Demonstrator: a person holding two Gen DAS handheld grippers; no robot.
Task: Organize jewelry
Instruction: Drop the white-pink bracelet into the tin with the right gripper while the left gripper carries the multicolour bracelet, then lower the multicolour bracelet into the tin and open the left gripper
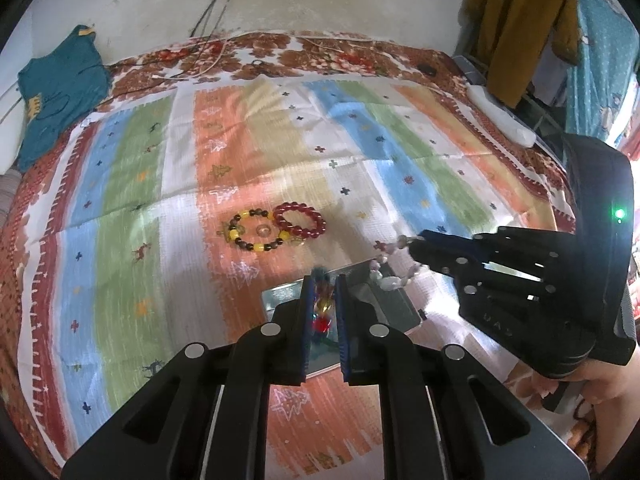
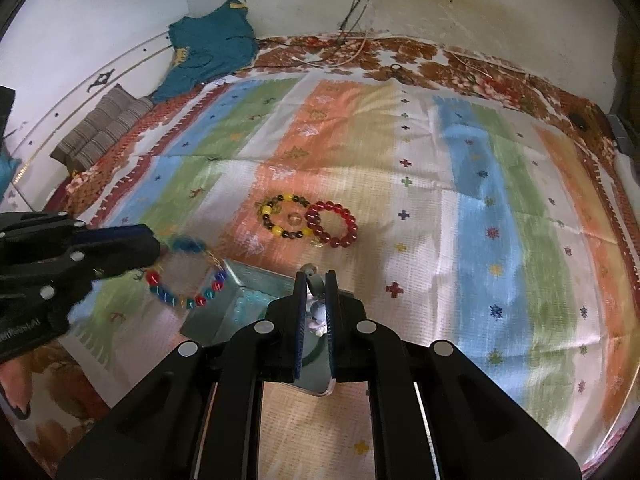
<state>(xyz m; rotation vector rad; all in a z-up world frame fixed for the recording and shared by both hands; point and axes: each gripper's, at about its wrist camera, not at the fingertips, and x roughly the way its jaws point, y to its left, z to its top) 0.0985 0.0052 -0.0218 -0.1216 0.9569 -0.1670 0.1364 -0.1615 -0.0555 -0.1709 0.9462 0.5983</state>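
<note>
My left gripper point(image 1: 324, 280) is shut on a multicoloured bead bracelet point(image 1: 323, 308), which hangs as a loop in the right wrist view point(image 2: 186, 278). My right gripper point(image 2: 316, 278) is shut on a pale pink bead bracelet point(image 2: 317, 312), which dangles in the left wrist view point(image 1: 394, 266). Both hover above a shiny metal box point(image 1: 384, 300) on the striped cloth; the box also shows in the right wrist view point(image 2: 248, 296). A yellow-and-dark bead bracelet point(image 1: 256, 231) and a red bead bracelet point(image 1: 300, 219) lie side by side on the cloth beyond the box, with a small ring point(image 1: 263, 230) inside the yellow one.
The striped cloth point(image 1: 120, 200) covers a floral bedspread point(image 1: 280, 50) against a wall. A teal garment point(image 1: 60, 88) lies at the far left and cables point(image 1: 212, 12) run down the wall. A white power strip point(image 1: 504, 114) and hanging clothes point(image 1: 520, 20) are at the right.
</note>
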